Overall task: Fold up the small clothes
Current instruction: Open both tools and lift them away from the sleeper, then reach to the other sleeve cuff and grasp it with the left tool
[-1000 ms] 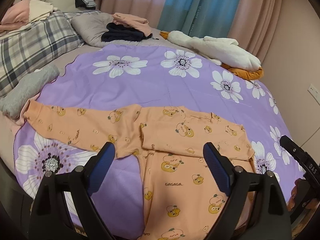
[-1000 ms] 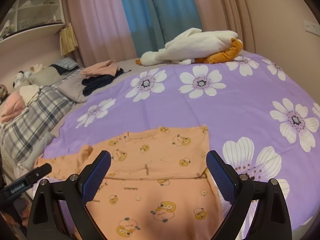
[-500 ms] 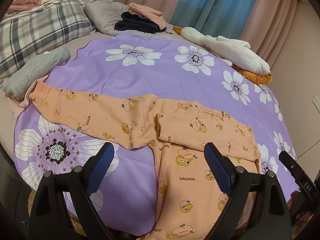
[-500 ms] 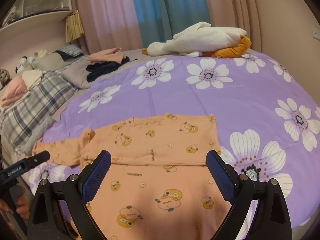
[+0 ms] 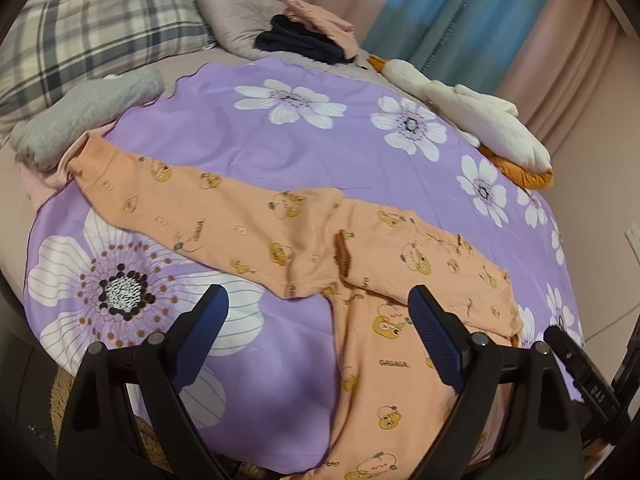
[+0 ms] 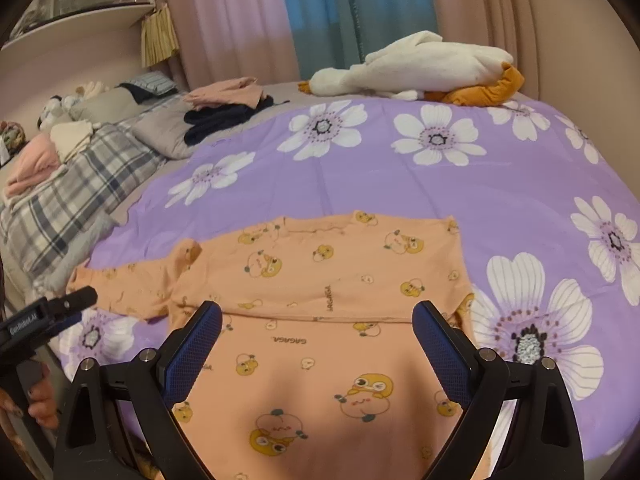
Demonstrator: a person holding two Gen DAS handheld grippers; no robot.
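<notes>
An orange long-sleeved top (image 5: 384, 280) printed with small cartoon faces and the word GAGAGA lies flat on the purple flowered bedspread (image 5: 280, 152). One sleeve is folded across the chest, making a straight crease just ahead of the right gripper (image 6: 316, 332); the other sleeve (image 5: 192, 216) stretches out long, ahead of the left gripper (image 5: 316, 320) and off to its left, its cuff reaching the edge of the spread beside a grey garment (image 5: 88, 112). The body of the top runs down beneath and between the right gripper's fingers and past the left gripper's right finger.

Both grippers hover above the cloth with their blue-padded fingers spread wide, gripping nothing. Far ahead of them a white plush goose (image 6: 420, 68) lies at the bed's far edge, with a stack of pink and dark folded clothes (image 6: 228, 108) to its left.
</notes>
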